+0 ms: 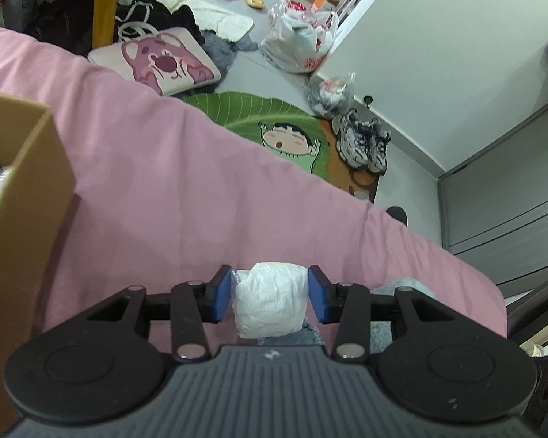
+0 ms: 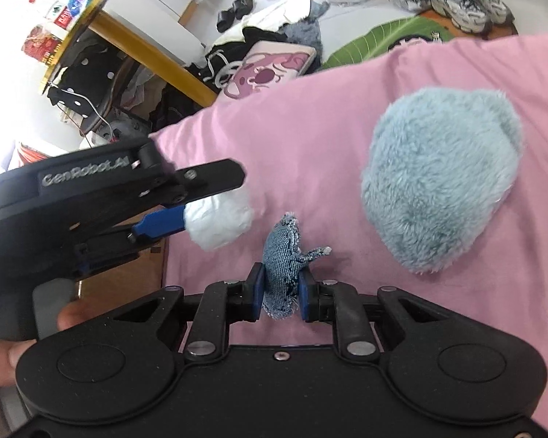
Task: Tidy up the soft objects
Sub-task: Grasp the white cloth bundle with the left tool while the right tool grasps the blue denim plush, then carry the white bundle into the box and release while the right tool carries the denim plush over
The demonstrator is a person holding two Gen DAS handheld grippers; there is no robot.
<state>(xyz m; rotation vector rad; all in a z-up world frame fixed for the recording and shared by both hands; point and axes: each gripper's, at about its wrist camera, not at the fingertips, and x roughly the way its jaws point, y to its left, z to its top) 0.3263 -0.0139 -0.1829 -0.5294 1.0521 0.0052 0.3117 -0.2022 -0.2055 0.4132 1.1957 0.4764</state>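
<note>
Mid-task on a pink bedsheet [image 1: 171,182]: left gripper [image 1: 270,294] pinching a crumpled white bundle [image 1: 270,299] between its blue pads, held just above the sheet with a cardboard box [image 1: 25,168] at near left; right gripper [image 2: 280,294] clamped on a frayed denim scrap [image 2: 283,259], lifted close beside the bundle. Left on the sheet at far right, untouched, a fluffy pale-blue plush [image 2: 442,179]. By appearances two items in hand and none yet seen stowed; box contents mostly hidden.
</note>
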